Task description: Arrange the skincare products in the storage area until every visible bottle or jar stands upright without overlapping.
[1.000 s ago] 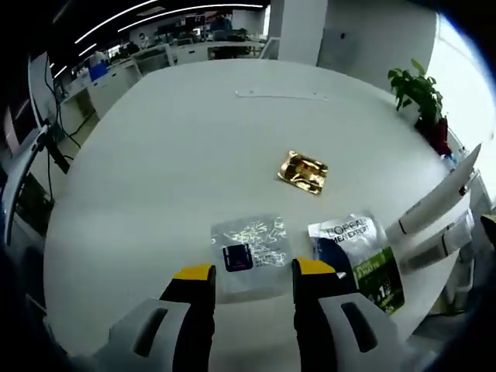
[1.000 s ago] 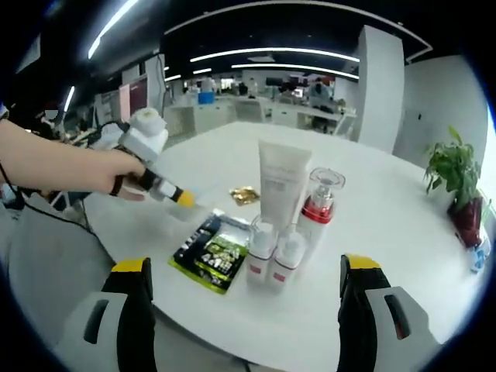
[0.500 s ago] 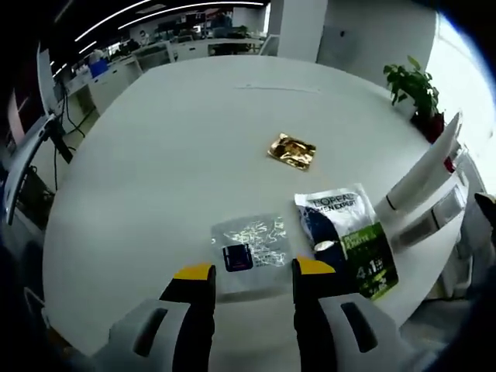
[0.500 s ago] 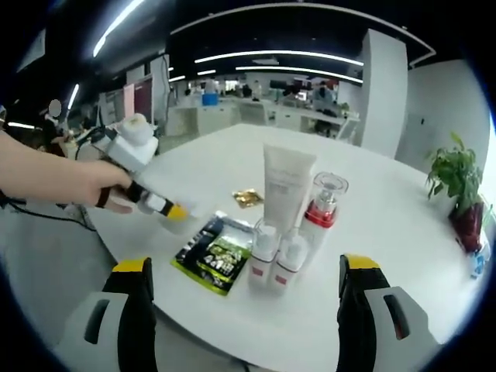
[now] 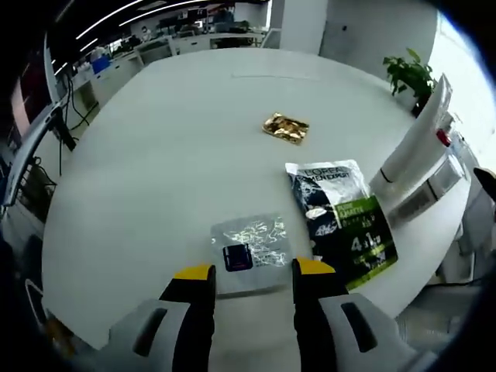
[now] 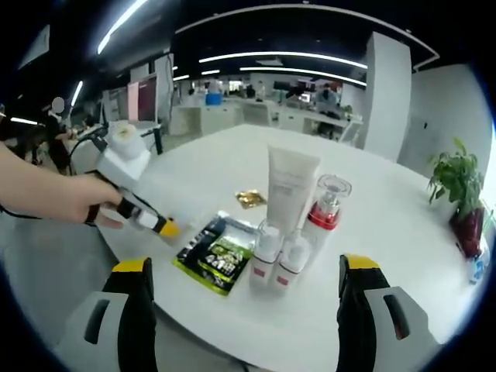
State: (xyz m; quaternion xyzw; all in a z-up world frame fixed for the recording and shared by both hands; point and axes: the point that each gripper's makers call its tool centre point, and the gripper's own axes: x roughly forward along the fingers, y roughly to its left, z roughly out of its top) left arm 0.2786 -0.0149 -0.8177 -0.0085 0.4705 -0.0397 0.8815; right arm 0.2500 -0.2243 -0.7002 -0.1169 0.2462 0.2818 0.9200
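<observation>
My left gripper (image 5: 253,270) is shut on a clear sachet (image 5: 249,252) with a dark blue square, held just above the white table (image 5: 155,155) near its front edge. To its right lie a green-and-black sachet (image 5: 341,221) and, farther off, a gold sachet (image 5: 285,128). My right gripper (image 6: 246,267) stands wide open, with nothing between its jaws, short of the bottles. A white tube (image 6: 291,182), a clear-capped bottle with a red collar (image 6: 324,209) and two small white bottles (image 6: 266,252) stand upright together. The green sachet (image 6: 217,252) lies flat to their left.
A person's hand (image 6: 62,198) holds the left gripper (image 6: 167,227) at the table's left edge. A potted plant (image 6: 457,182) stands at the far right rim. Office desks and chairs sit beyond the table. Bare table surface stretches behind the bottles.
The left gripper has drawn back toward the table's near edge, carrying the clear sachet with it. The bottles and the right gripper have stayed put.
</observation>
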